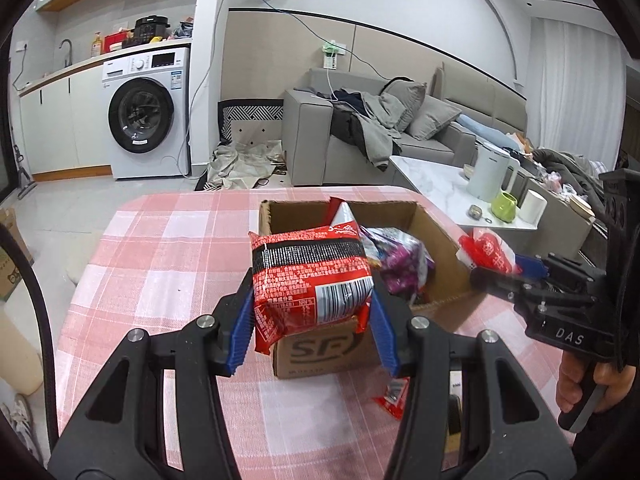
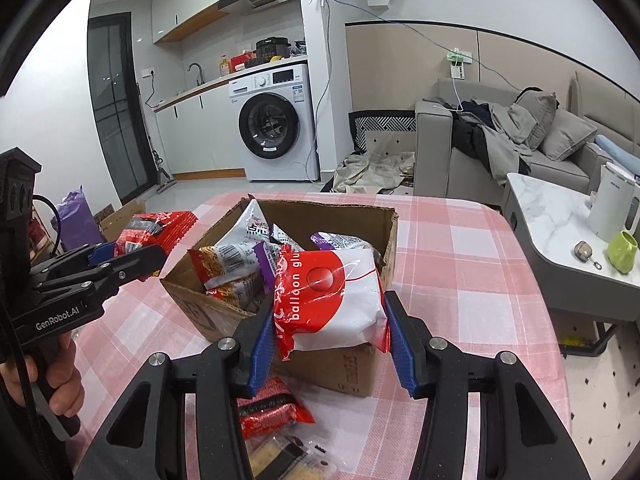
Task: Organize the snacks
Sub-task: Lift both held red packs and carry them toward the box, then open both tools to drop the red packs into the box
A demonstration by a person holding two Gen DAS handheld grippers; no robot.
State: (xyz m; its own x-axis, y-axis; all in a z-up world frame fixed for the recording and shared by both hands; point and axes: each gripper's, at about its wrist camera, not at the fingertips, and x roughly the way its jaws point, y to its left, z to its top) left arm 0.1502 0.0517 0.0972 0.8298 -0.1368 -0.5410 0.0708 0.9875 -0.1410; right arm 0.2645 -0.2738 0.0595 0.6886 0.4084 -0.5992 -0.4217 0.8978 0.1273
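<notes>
Left wrist view, left gripper (image 1: pixel 312 300) clamping red packet (image 1: pixel 308 280), right gripper (image 2: pixel 330 320) clamping white-red pouch (image 2: pixel 332 300) over box (image 2: pixel 352 364)

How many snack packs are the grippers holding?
2. The left hand-held gripper holds a red pack; the right hand-held gripper holds a red-and-white pack, both by the cardboard box.

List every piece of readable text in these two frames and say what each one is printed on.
"SF" on the front of the cardboard box.
"DAS" on the right gripper body.
"GenRobot.AI" on the left gripper body.
"balloon glu", cut off, on the red-and-white packet that the right gripper holds.
Small print and barcode digits on the red snack packet in the left gripper: too small to read.
Washing machine labels: unreadable.
</notes>
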